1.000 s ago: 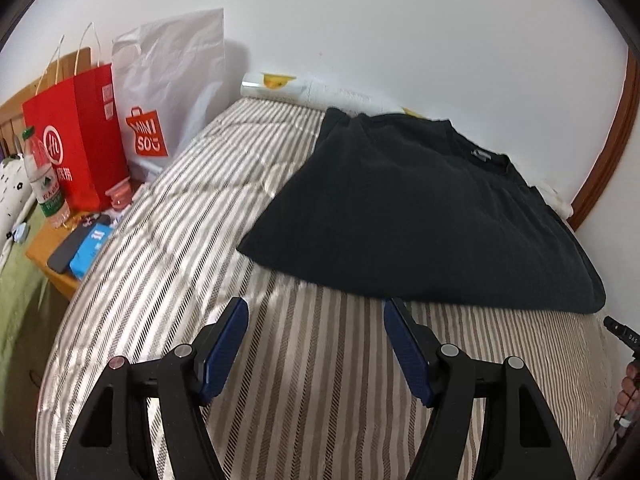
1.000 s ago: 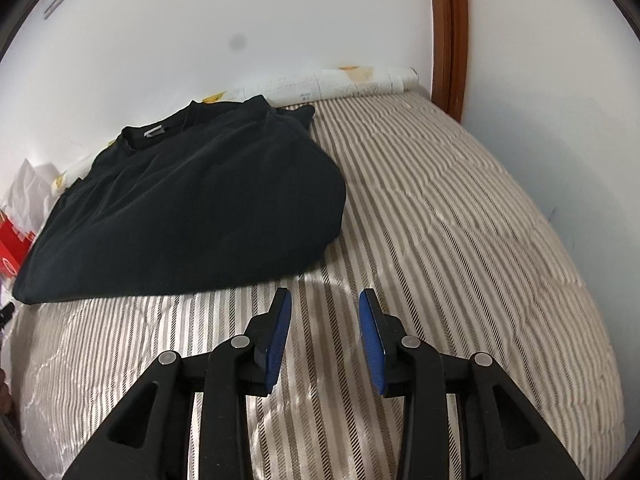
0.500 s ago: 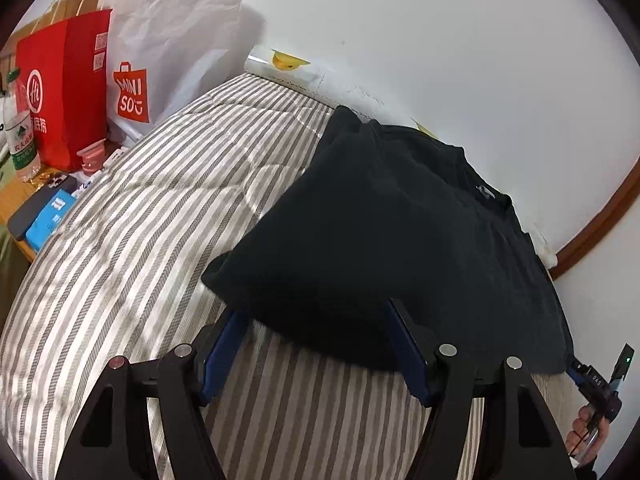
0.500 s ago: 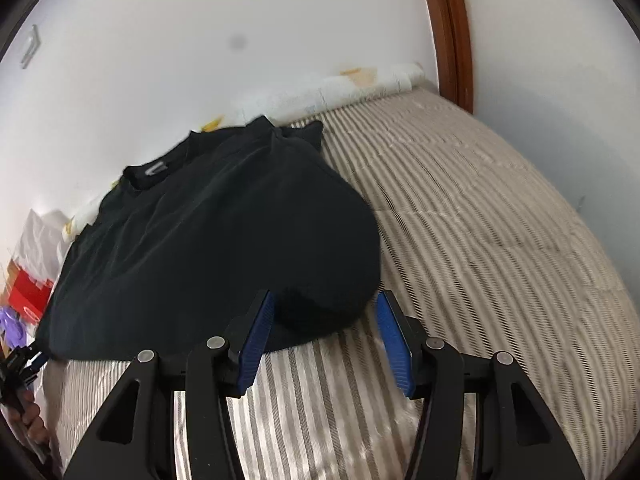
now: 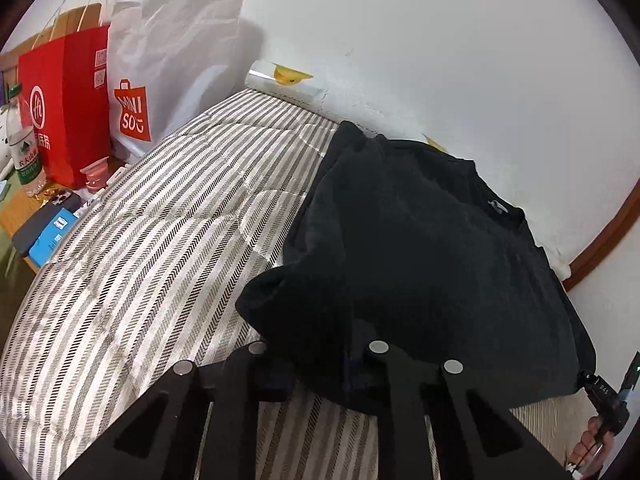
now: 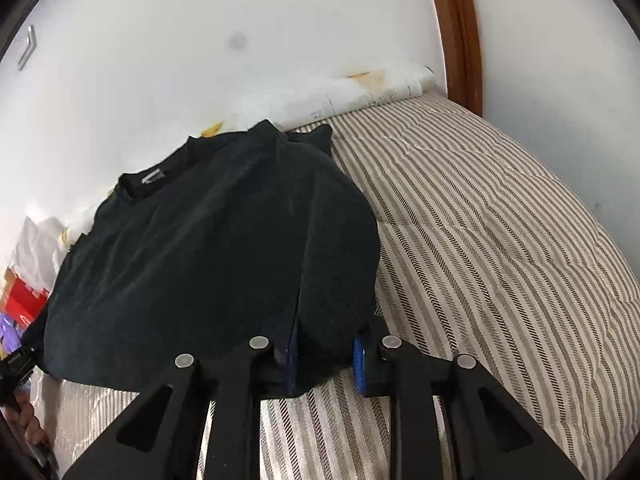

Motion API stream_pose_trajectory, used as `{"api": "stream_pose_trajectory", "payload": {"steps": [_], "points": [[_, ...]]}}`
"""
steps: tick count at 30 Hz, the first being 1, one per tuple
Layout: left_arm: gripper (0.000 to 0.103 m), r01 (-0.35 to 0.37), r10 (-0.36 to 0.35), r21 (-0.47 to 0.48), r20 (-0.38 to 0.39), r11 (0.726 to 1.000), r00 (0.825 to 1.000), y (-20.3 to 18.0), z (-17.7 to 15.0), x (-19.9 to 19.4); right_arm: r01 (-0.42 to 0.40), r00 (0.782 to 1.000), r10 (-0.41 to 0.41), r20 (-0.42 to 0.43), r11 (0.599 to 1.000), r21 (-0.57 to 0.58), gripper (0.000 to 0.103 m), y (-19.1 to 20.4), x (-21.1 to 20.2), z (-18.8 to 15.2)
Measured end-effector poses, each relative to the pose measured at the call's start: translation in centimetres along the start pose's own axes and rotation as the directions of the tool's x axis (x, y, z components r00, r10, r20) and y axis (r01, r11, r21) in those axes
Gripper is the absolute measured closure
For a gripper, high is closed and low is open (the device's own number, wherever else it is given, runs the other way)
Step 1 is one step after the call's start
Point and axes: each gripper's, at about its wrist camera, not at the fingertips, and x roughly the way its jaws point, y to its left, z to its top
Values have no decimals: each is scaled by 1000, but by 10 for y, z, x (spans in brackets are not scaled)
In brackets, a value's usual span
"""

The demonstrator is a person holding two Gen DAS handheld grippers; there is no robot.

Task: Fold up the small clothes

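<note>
Gripping the hem corners of the black shirt (image 5: 420, 248) on the bed (image 5: 140, 264).
My left gripper (image 5: 320, 372) and right gripper (image 6: 326, 360) each straddle a corner, fingers half-closed around cloth; next, pinch firmly and lift together.

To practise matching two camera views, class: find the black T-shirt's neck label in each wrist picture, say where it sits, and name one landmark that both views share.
Left wrist view: the neck label sits right of centre, in the collar at the black T-shirt's far end near the wall.
Right wrist view: the neck label sits left of centre, again in the collar by the wall.
Shared landmark: the brown wooden trim on the wall beyond the striped mattress.
</note>
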Motion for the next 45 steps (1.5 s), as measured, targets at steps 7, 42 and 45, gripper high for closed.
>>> {"api": "stream_pose_trajectory", "payload": {"steps": [7,42,45], "points": [[88,4,-4,43,17,999,1000,3,-24,-37,-40,999,40,-10,999,8,83,-7,-28,-13],[46,186,-186,-18,-21,982,982,38,-140,-128,-25,999,35,32,959,-282,70,85,-134,-98],[45,215,-216,-43,-20,976,976,35,-141,-125,-73,997,71,-18,942,-326,70,124,-105,-106]]}}
